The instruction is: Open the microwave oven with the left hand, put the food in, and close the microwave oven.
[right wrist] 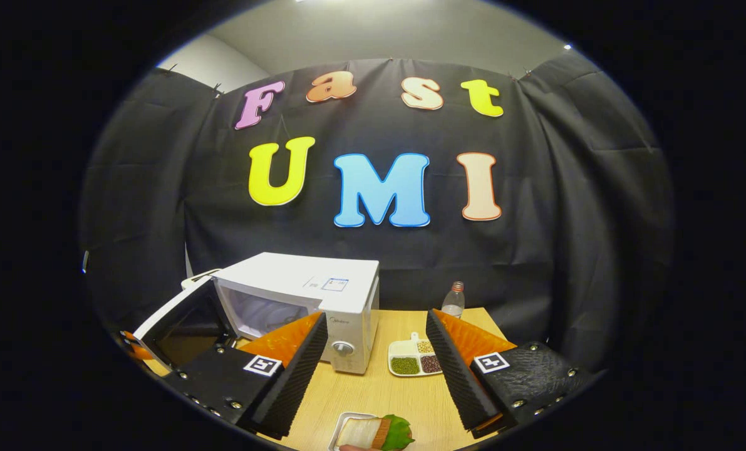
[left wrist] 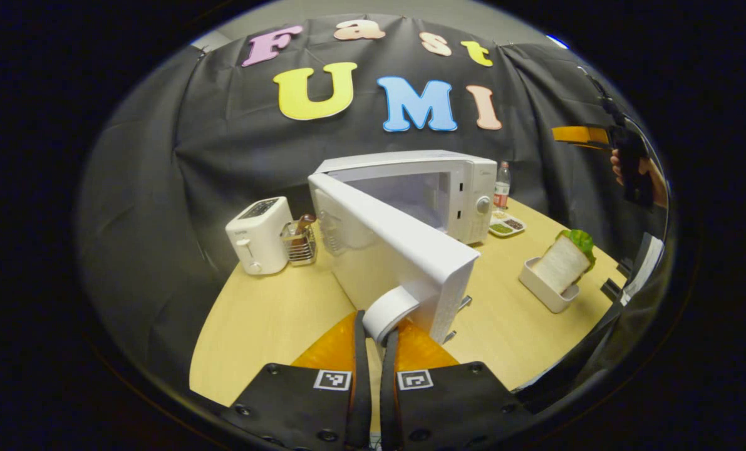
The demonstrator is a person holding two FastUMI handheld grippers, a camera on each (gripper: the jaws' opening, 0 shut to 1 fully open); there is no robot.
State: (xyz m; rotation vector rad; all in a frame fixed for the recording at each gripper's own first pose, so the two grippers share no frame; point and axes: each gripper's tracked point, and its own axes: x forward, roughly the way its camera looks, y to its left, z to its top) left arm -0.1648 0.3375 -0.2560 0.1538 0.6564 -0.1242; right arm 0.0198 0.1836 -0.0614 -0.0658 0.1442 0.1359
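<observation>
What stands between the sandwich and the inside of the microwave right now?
Nothing visible. The microwave door, held by the left gripper, is swung open, and bare table lies between the sandwich and the opening.

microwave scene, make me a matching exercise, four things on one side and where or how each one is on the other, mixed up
Things:
1. microwave door
2. toaster
3. sandwich
4. water bottle

Places or states:
A. leaning in a white tray
B. swung open, its handle between the left tongs
C. standing at the table's far edge, right of the microwave
D. beside a wire basket, left of the microwave

Pairs: 1-B, 2-D, 3-A, 4-C
</observation>
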